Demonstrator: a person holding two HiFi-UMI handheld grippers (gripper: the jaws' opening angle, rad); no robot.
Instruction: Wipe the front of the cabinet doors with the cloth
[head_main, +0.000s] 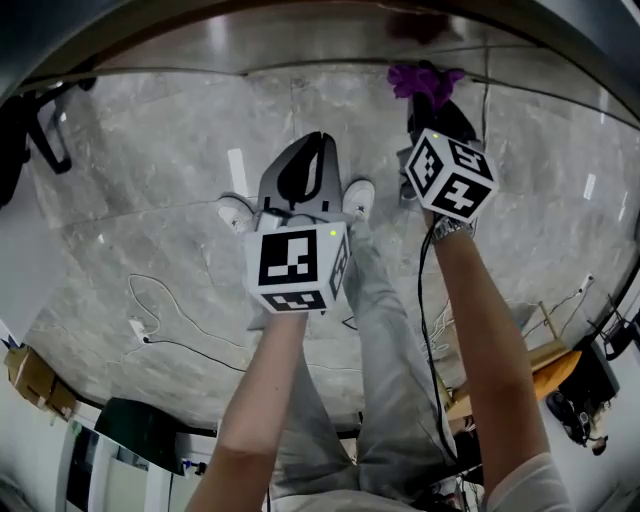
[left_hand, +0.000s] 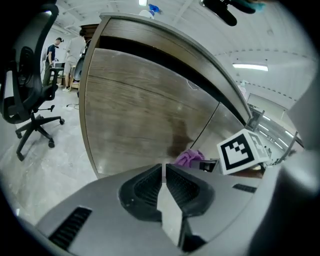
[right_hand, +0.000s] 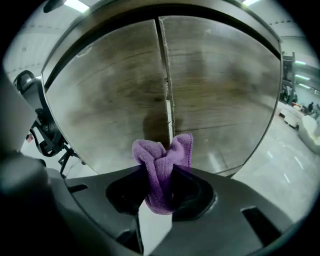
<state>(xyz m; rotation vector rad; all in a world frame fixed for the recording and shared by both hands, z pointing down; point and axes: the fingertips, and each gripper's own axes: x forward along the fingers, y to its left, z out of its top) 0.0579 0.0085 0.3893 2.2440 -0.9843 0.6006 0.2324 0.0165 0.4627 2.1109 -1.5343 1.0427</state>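
Facing two wood cabinet doors (right_hand: 110, 100), low, near floor. At right gripper (right_hand: 159, 176): clamped tight on purple cloth (right_hand: 162, 160), bunched, poking past jaw tips toward seam between doors; contact with wood not discernible. At left gripper (left_hand: 164, 175): closed, nothing held, cloth ahead to its right.

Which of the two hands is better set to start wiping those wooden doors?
The right. The right gripper has its jaws shut on the purple cloth and points straight at the cabinet doors. The left gripper has its jaws together on nothing and sees the doors from the side.
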